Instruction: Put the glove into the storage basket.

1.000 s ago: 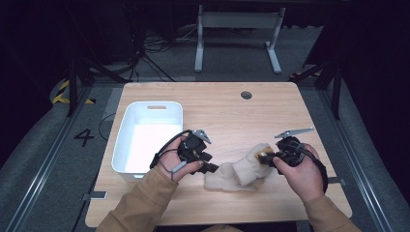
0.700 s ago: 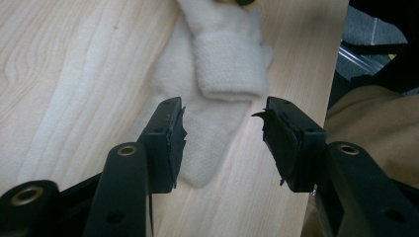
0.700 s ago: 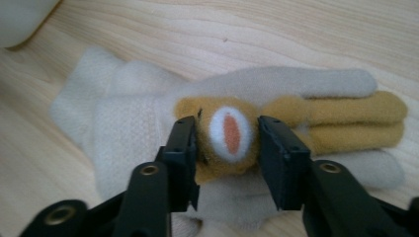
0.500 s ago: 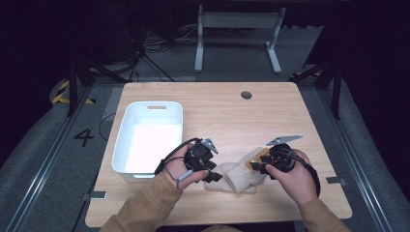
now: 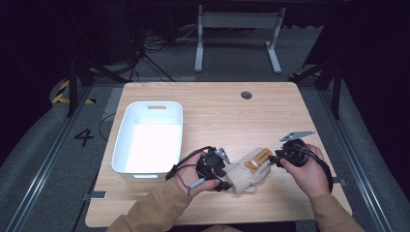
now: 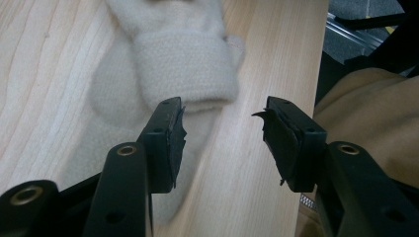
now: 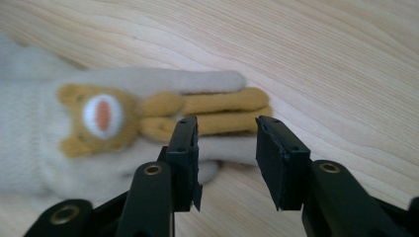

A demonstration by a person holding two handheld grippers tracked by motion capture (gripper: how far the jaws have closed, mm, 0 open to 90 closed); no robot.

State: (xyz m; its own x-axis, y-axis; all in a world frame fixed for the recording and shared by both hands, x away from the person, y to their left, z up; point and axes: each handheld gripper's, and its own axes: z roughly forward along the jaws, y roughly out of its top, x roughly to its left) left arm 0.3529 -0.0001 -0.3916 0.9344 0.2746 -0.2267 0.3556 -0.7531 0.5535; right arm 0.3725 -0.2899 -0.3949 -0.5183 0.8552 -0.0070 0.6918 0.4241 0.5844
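A cream knitted glove (image 5: 244, 173) with a tan bear motif lies flat on the wooden table (image 5: 217, 113), near its front edge. My left gripper (image 5: 226, 174) is at the cuff end of the glove (image 6: 183, 64), jaws open, with bare wood in the gap. My right gripper (image 5: 273, 159) hovers at the finger end of the glove (image 7: 99, 118). Its jaws have just been closing but stand open, and the glove's tan and cream fingertips lie just beyond them, unpinched. In close-up my left gripper (image 6: 222, 111) and right gripper (image 7: 225, 126) hold nothing.
A white plastic bin (image 5: 153, 104) stands on the left half of the table, just left of my left hand. A small round hole (image 5: 246, 94) sits near the table's far edge. Behind the table are dark floor, cables and a metal stand.
My left hand has moved right, up to the glove's cuff. My right hand has come a little lower and closer to the front edge. The glove now lies flatter.
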